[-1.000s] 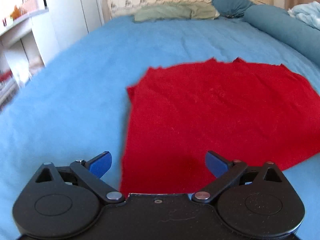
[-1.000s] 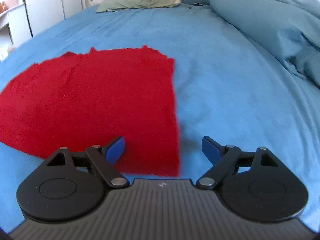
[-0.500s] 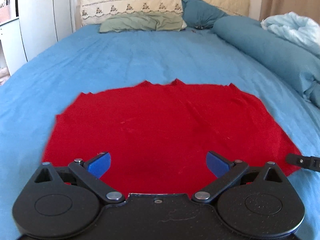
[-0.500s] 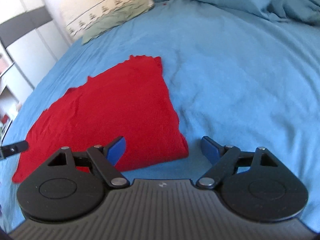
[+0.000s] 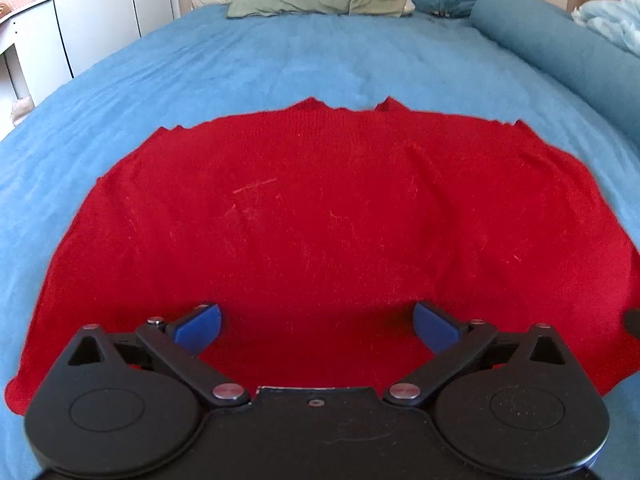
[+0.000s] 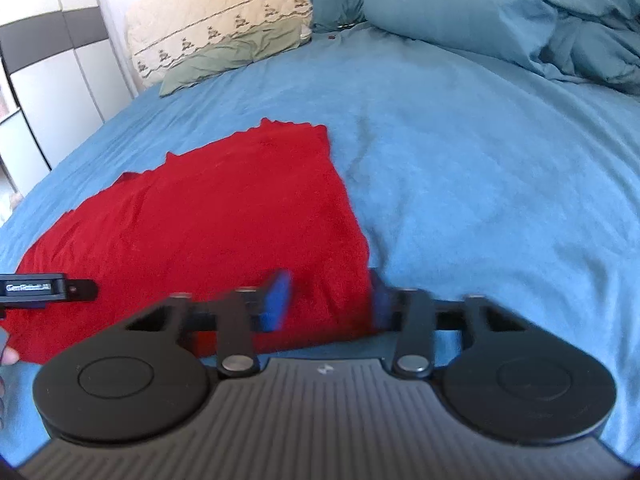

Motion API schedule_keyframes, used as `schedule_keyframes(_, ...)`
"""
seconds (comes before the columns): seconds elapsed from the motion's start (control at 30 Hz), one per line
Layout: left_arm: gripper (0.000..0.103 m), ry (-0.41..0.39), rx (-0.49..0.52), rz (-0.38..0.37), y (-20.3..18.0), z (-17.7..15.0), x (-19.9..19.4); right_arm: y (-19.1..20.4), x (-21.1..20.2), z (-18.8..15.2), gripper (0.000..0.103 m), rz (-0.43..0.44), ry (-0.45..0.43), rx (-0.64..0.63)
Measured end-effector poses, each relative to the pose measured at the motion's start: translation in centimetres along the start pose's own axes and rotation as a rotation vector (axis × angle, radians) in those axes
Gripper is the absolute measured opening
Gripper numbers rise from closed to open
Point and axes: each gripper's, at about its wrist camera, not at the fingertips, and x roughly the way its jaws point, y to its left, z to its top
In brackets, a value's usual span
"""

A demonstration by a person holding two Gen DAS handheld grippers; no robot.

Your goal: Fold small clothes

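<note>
While our right gripper [image 6: 330, 300] has just been closing, its blue pads now stand on either side of the near right corner of the red garment [image 6: 208, 232], cloth between them, though blur hides whether they press it yet. Our left gripper [image 5: 316, 324] hangs wide open over the near edge of the same garment, holding nothing. Outward from both, the red piece lies flat and spread on the blue bed sheet [image 5: 280, 64], with no crease or doubled layer that we can see. We judge the fold barely begun: corners to take, then lift and lay over.
</note>
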Motion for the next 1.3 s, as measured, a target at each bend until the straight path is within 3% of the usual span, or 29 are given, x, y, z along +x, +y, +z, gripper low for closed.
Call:
schedule_keyframes(0.07,0.103,0.027,0.009,0.008,-0.1,0.4,0.2,0.5,-0.2,0.8,0.027,-0.01,0.023,0.021)
schedule_keyframes(0.2,0.102,0.075,-0.039,-0.053,1.3,1.5,-0.4,2.7,-2.0,4.8,0.026,0.023,-0.005,0.1)
schedule_keyframes(0.23,0.095,0.07,-0.062,-0.078,2.2,1.7,-1.0,4.3,-2.7,6.2,0.026,0.051,-0.033,0.085)
schedule_keyframes(0.33,0.091,0.043,-0.123,-0.078,6.2,1.8,-3.6,10.2,-4.4,9.9,0.025,0.174,-0.081,0.025)
schedule_keyframes(0.43,0.092,-0.008,-0.129,-0.027,11.0,0.8,-6.7,17.3,-4.7,11.6,0.025,0.365,-0.053,-0.033)
schedule_keyframes(0.5,0.092,-0.019,-0.132,-0.002,14.3,-0.6,-8.3,22.7,-4.1,10.6,0.024,0.485,0.008,-0.143)
schedule_keyframes(0.6,0.093,-0.015,-0.145,0.025,18.4,-3.5,-9.7,29.4,-1.8,6.1,0.023,0.629,0.134,-0.316)
schedule_keyframes(0.63,0.093,-0.006,-0.146,0.028,19.5,-4.7,-9.8,31.1,-0.7,4.1,0.023,0.642,0.178,-0.362)
schedule_keyframes(0.7,0.093,0.009,-0.138,0.024,20.8,-6.4,-9.8,33.3,2.3,0.3,0.023,0.588,0.284,-0.417)
schedule_keyframes(0.83,0.093,0.019,-0.166,-0.03,21.8,-8.4,-9.7,33.3,4.8,-1.9,0.03,0.548,0.339,-0.359)
schedule_keyframes(0.9,0.093,0.006,-0.188,-0.062,22.1,-8.4,-10.0,32.9,4.2,-1.0,0.051,0.588,0.345,-0.332)
schedule_keyframes(0.97,0.093,-0.01,-0.201,-0.082,22.1,-8.1,-10.4,32.1,2.1,0.5,0.078,0.611,0.266,-0.348)
schedule_keyframes(1.07,0.094,-0.044,-0.196,-0.1,21.9,-7.6,-11.3,28.6,-1.5,3.2,0.092,0.584,0.116,-0.352)
schedule_keyframes(1.17,0.095,-0.069,-0.197,-0.104,21.7,-6.9,-11.5,24.3,-4.2,3.4,0.098,0.456,0.012,-0.366)
schedule_keyframes(1.3,0.095,-0.067,-0.222,-0.097,21.1,-6.2,-10.9,19.7,-4.3,-0.2,0.098,0.3,0.029,-0.4)
